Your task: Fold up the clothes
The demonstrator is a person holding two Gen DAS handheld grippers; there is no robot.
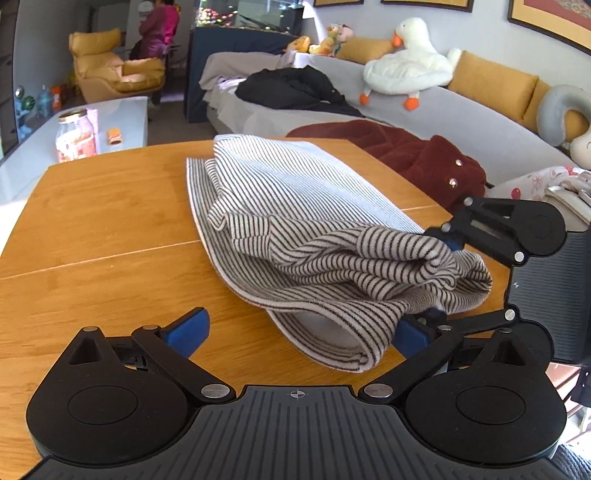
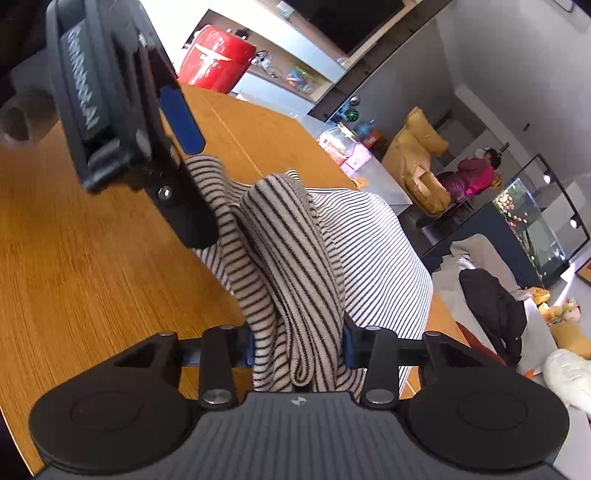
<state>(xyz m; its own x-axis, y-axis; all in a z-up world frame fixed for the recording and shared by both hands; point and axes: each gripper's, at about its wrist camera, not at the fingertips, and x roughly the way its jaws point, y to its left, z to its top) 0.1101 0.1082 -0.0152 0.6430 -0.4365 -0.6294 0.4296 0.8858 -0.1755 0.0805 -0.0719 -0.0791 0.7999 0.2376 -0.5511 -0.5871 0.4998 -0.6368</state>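
A black-and-white striped garment lies partly folded on the wooden table. My left gripper is open at the garment's near end, its blue pads either side of the folded hem. My right gripper comes in from the right and is shut on a bunched fold of the garment. In the right wrist view the striped garment is pinched between the right gripper pads, and the left gripper shows at upper left, open.
A grey sofa behind the table holds a dark red garment, a black garment and a white goose plush. A jar stands on a pale side table at left. A person stands far back.
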